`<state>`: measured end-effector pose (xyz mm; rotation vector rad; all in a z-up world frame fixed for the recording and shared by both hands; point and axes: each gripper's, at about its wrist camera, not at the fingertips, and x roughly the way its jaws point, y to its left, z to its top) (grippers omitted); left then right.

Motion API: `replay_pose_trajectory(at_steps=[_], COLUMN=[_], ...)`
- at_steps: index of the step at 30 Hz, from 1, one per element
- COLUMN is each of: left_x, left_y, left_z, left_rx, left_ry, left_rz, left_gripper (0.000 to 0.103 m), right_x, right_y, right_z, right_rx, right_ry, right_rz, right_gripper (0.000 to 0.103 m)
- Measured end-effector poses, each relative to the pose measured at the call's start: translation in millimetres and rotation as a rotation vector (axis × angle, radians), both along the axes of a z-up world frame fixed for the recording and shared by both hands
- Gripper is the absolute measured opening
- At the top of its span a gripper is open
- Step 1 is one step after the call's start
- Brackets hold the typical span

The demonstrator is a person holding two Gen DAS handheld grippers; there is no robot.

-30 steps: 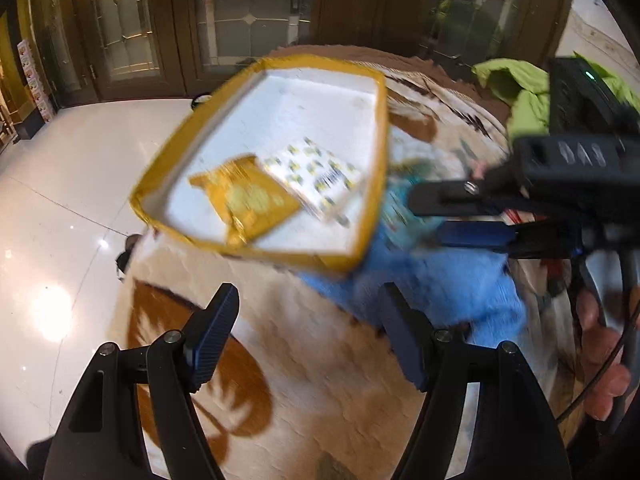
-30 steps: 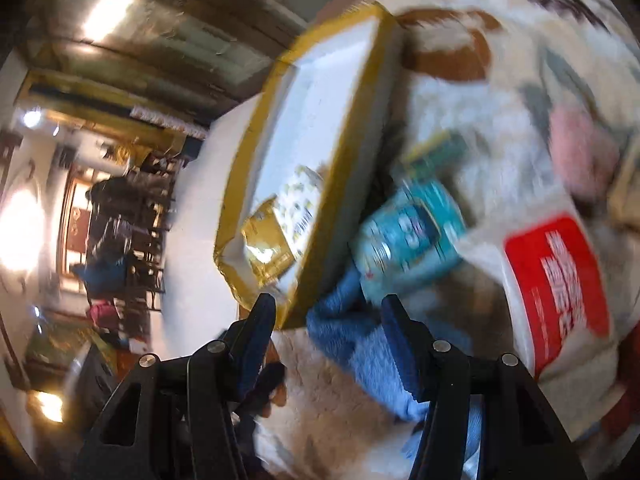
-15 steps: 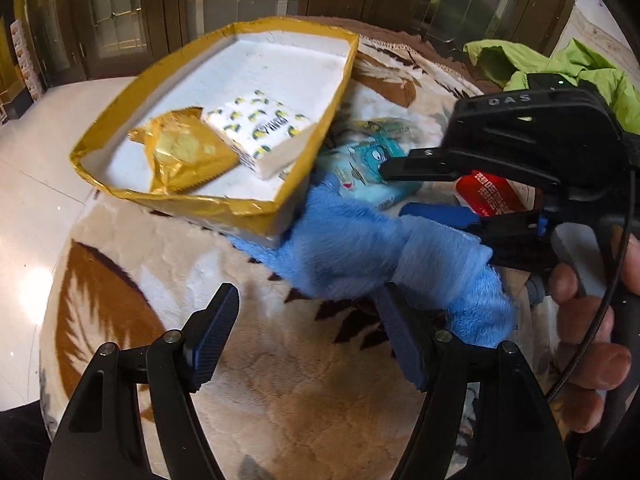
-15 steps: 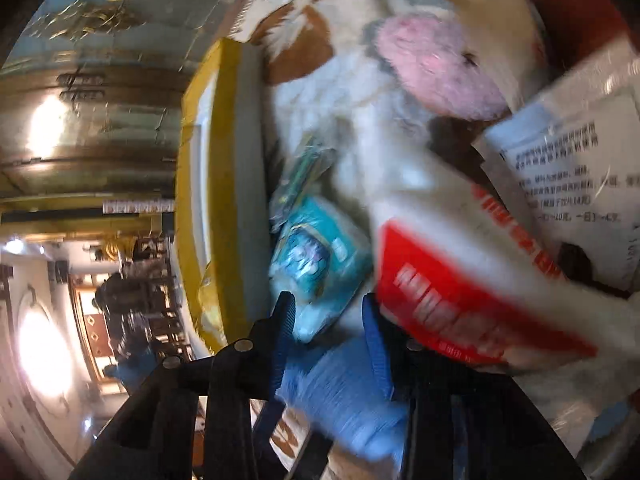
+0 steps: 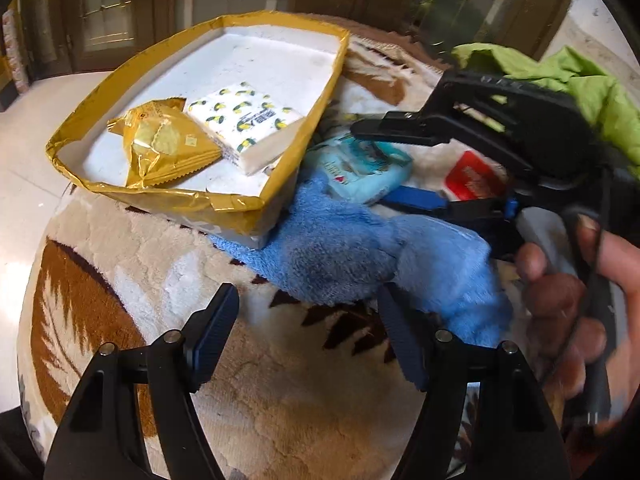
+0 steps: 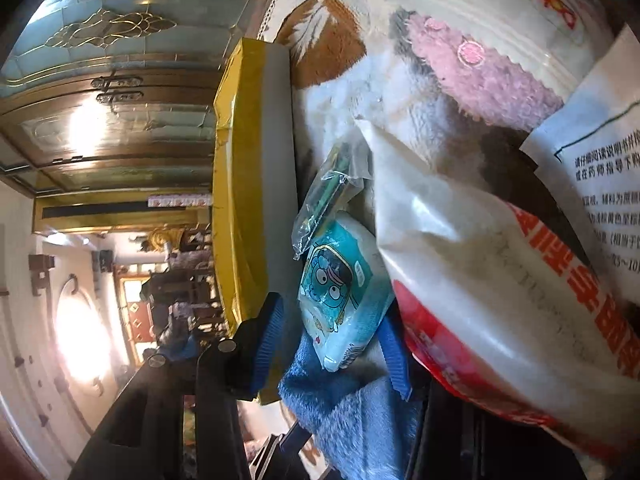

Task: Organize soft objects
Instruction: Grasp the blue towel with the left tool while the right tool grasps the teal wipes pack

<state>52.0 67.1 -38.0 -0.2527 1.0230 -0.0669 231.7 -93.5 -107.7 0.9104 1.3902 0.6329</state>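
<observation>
A blue fluffy towel (image 5: pixel 340 256) lies on the patterned rug, one corner tucked under the gold-rimmed white tray (image 5: pixel 168 196). Just past it is a teal tissue pack (image 5: pixel 360 172). My right gripper (image 5: pixel 370 164), held by a hand (image 5: pixel 560 280), reaches in from the right. In the right wrist view its blue fingers (image 6: pixel 272 344) stand either side of the teal pack's (image 6: pixel 340 292) near end, with a gap on the left. That gripper (image 6: pixel 334 350) is open above the towel (image 6: pixel 352 420). My left gripper (image 5: pixel 306 304) is open and holds nothing, just short of the towel.
The tray holds a gold snack packet (image 5: pixel 164 148) and a lemon-print tissue pack (image 5: pixel 244 120). A red-and-white bag (image 6: pixel 480 280), a printed leaflet (image 6: pixel 600 184), a small clear packet (image 6: pixel 332 184) and a pink fluffy item (image 6: pixel 480 76) crowd the right. Green cloth (image 5: pixel 580 80) lies at the back right.
The right gripper has come down and forward, so the teal pack now sits between its fingers. The left wrist view has steadied, and the left gripper has stayed open.
</observation>
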Motion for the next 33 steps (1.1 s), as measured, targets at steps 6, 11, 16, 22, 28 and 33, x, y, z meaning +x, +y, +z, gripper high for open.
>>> replay_pose_trajectory(at_steps=[6, 11, 16, 22, 28, 33], left_x=[0, 8, 17, 18, 31, 29], left_y=[-1, -9, -10, -14, -15, -21], left_z=[5, -2, 1, 9, -10, -7], left_rx=[-0.135, -0.191, -0.263, -0.294, -0.34, -0.308], left_ry=[-0.001, 0.035, 0.032, -0.013, 0.033, 0.014], left_rz=[-0.018, 0.016, 0.071, 0.096, 0.143, 0.096], left_gripper=[0.072, 0.072, 0.072, 0.074, 0.082, 0.062], right_x=[0, -8, -9, -7, -7, -8], right_y=[6, -10, -14, -19, -22, -23], right_z=[2, -7, -9, -13, -13, -8], right_rx=[-0.033, 0.023, 0.058, 0.092, 0.1, 0.113], right_ry=[-0.033, -0.048, -0.057, -0.05, -0.052, -0.066], right_rz=[0.048, 0.039, 0.027, 0.001, -0.008, -0.02], right_gripper=[0.016, 0.013, 0.012, 0.012, 0.011, 0.011])
